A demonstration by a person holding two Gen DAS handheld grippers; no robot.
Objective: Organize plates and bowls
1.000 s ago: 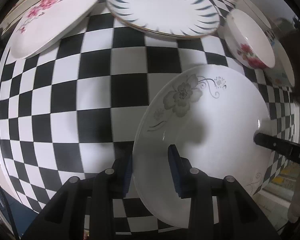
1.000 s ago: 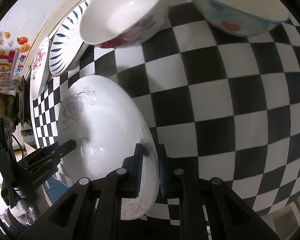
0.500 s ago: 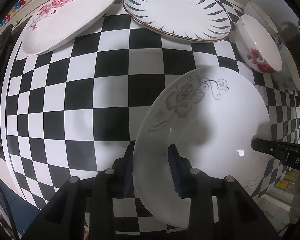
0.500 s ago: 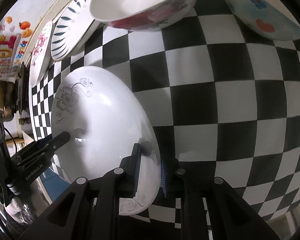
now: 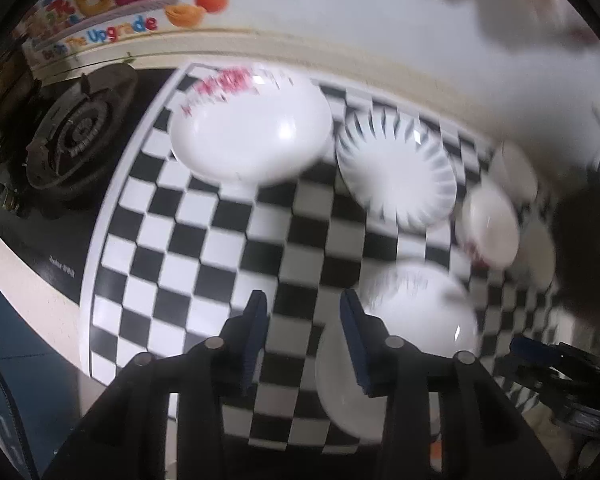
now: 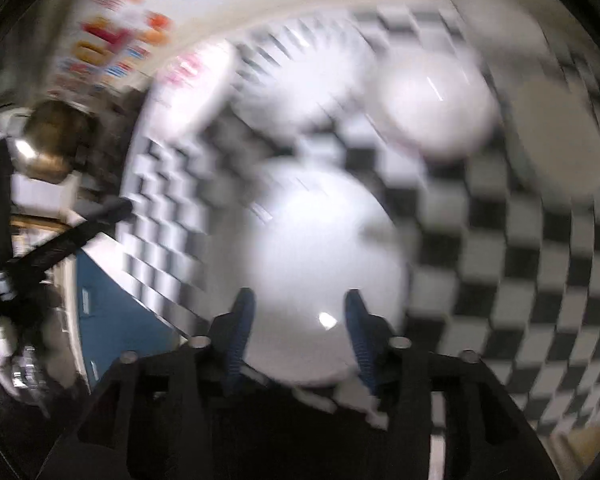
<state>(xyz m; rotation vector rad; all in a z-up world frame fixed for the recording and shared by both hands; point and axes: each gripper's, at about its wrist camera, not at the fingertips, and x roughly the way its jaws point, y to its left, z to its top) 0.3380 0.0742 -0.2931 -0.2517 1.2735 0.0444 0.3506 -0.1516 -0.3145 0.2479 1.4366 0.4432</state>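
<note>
Both the left claw [image 5: 303, 307] and the right claw [image 6: 298, 307] are opening with nothing gripped, above the grey-flowered plate [image 6: 324, 264] lying flat on the checkered table [image 5: 204, 248] near its front edge.

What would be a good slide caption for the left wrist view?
Left claw, opening and empty, above the checkered mat beside the released grey-flower plate.

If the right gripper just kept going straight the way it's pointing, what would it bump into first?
Most likely the white plate lying on the checkered cloth. The right gripper, its jaws opening with nothing between them, aims at it, though blur makes depth uncertain.
</note>
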